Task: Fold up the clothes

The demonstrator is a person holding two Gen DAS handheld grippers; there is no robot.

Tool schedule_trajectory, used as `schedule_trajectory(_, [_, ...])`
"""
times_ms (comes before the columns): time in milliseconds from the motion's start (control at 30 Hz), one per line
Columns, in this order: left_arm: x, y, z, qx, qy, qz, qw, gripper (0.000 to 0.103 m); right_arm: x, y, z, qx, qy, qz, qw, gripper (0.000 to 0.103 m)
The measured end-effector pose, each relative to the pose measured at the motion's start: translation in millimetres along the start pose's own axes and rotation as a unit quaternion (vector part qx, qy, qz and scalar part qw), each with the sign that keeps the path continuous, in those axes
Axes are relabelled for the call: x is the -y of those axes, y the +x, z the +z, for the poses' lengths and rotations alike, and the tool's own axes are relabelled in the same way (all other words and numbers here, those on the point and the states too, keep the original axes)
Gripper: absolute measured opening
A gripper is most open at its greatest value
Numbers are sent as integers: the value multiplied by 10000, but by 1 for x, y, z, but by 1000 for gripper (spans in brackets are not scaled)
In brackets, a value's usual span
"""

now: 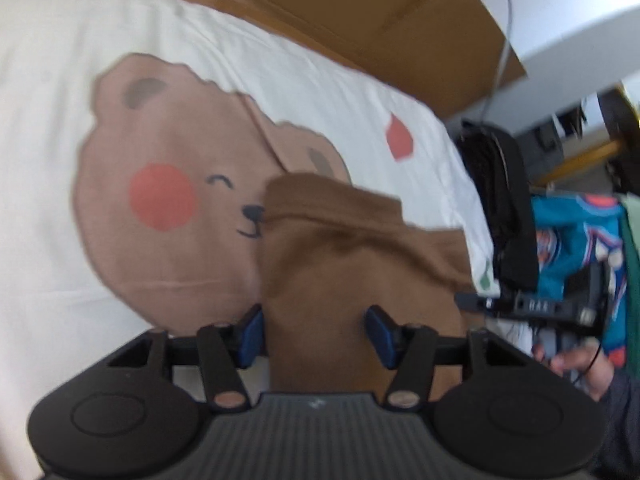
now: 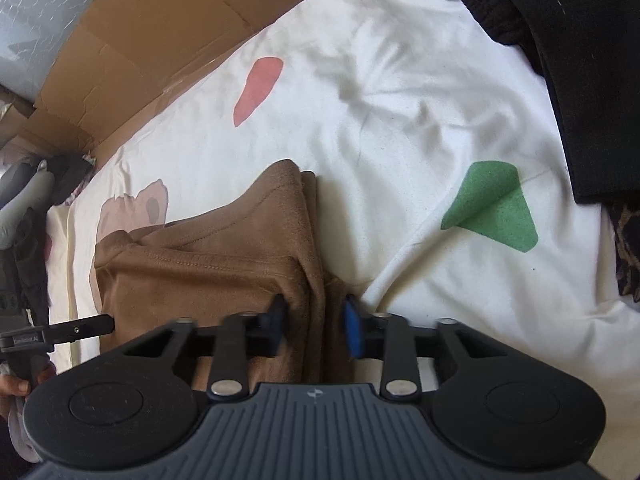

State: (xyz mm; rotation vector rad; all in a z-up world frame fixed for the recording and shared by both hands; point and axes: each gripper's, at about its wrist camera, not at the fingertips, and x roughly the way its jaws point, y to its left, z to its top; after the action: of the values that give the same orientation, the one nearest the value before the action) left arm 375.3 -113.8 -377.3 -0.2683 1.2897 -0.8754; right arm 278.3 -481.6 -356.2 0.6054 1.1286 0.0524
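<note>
We are partway through a fold of the brown garment, which lies bunched on the white bedspread, part of it over the printed bear face. Our right gripper stands narrow, its blue pads pinched on a thick gathered fold of the brown cloth. Our left gripper stands about half wide with the brown cloth between its fingers; the left pad looks to touch the cloth, but blur keeps us from telling whether it truly grips. Next, we judge, both grips need to be firm before we lift and carry the edge over, keeping the layers even. A black garment lies along the bedspread's far right edge, with a patterned blue cloth beyond it, and flattened cardboard runs along the far edge; none crowds the fold itself.
</note>
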Motion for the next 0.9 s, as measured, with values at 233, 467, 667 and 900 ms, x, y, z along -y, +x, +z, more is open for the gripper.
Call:
schedule_trajectory(233, [-13, -14, 2, 236, -344, -259, 9988, 4, -4, -19, -1, 238, -40, 163, 9996, 19])
schedule_trajectory(467, [-18, -13, -1, -24, -306, 53, 9995, 34, -1, -8, 0, 22, 22, 87, 10000, 30])
schedule_trajectory(667, [-17, -1, 0, -245, -401, -285, 9985, 40, 5, 2, 3, -78, 111, 134, 9998, 43])
schedule_trajectory(900, [-18, 16, 12, -293, -611, -690, 9953, 38, 2, 9, 7, -70, 58, 288, 9995, 23])
